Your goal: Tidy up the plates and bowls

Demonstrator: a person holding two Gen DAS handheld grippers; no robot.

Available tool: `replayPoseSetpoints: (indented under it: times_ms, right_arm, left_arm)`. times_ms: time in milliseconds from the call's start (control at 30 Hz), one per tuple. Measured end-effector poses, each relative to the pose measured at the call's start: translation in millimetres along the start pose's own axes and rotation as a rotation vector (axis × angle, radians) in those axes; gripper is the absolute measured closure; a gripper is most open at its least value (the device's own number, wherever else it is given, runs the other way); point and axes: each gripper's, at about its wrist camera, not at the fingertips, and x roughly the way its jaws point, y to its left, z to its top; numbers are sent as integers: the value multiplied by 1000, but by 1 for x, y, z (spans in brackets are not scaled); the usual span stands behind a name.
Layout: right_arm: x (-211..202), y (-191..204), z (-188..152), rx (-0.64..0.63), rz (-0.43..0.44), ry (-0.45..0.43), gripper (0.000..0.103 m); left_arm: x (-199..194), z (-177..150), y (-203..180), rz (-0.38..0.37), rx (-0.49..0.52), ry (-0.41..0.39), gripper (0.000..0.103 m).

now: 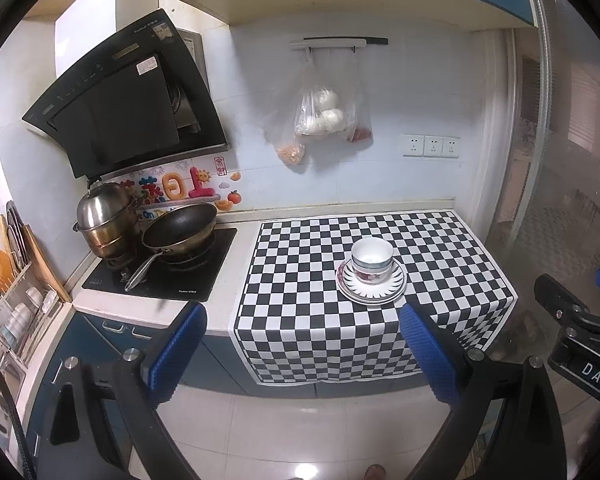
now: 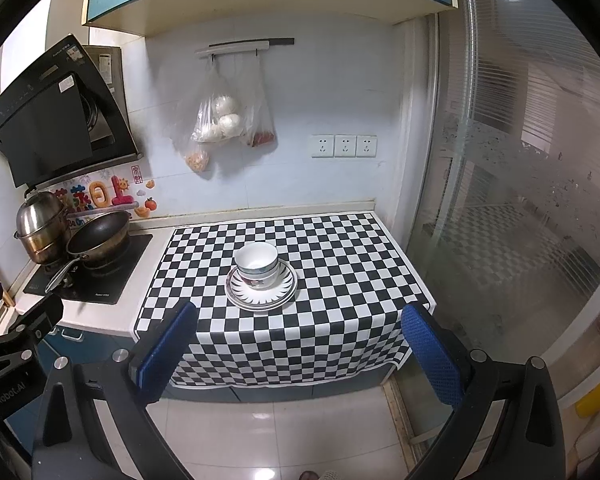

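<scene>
White ceramic bowls (image 2: pixel 257 265) are seen nested on stacked patterned plates (image 2: pixel 261 285) on the checkered-cloth counter (image 2: pixel 340 264), well ahead of both empty, wide-apart jaws of left gripper (image 1: pixel 306 354) and right gripper (image 2: pixel 300 354); stacking is judged done.

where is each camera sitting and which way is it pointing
Left wrist: on the left gripper, held back over the floor, facing the counter; the stove sits left, its own blue fingers spread open, and the right gripper shows at the right edge.
Right wrist: on the right gripper, further right beside the glass door, facing the same counter; its fingers are open, and the left gripper shows at the left edge.
Shared: stacked bowls on plates, checkered cloth, hanging bags.
</scene>
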Motion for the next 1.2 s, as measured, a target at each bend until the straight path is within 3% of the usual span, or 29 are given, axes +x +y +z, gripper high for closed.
replayPoseSetpoints:
  times_ms: [1200]
  right_arm:
    - [20, 0, 2, -6, 7, 10, 0]
  left_arm:
    - [14, 8, 10, -10, -21, -8, 4]
